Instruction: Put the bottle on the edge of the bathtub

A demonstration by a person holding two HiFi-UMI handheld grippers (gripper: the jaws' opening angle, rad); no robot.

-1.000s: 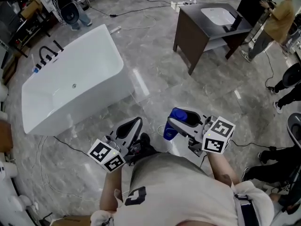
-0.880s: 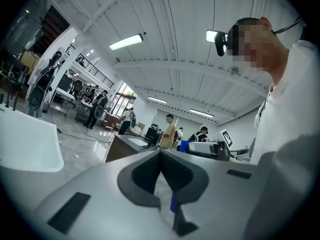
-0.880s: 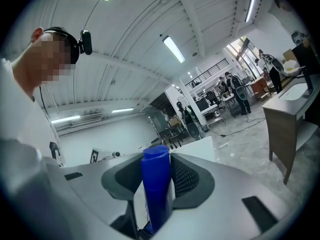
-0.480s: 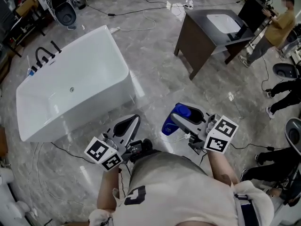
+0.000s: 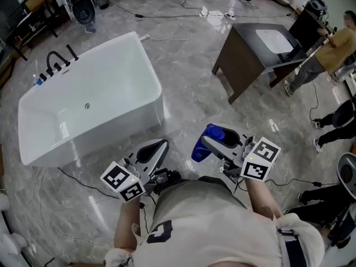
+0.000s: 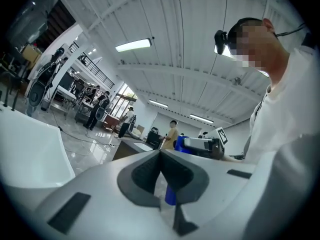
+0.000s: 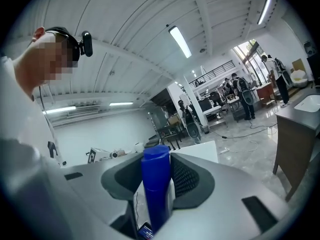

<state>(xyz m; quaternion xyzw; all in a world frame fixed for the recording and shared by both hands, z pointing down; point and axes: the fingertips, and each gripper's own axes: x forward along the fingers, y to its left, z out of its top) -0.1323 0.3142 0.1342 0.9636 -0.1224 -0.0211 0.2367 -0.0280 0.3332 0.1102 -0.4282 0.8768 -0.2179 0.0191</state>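
Note:
A blue bottle (image 5: 203,143) with a rounded cap stands upright between the jaws of my right gripper (image 5: 219,139), which is shut on it; in the right gripper view the bottle (image 7: 156,184) fills the gap between the pads. The white bathtub (image 5: 33,159) sits on the floor to the upper left, a couple of steps away, with a black faucet (image 5: 54,61) at its far rim. My left gripper (image 5: 157,147) is held low at my front, its jaws (image 6: 160,159) shut with nothing in them. The bottle (image 6: 171,194) also shows beyond them in the left gripper view.
A dark vanity with a white basin (image 5: 253,52) stands at the upper right. Cables (image 5: 72,174) trail across the marble floor near the tub. People (image 5: 328,46) stand at the right edge; equipment stands (image 5: 80,4) at the top left.
The view has shifted closer to the tub, which now sits lower and larger in the head view. Both grippers keep their pose and the bottle stays in the right one.

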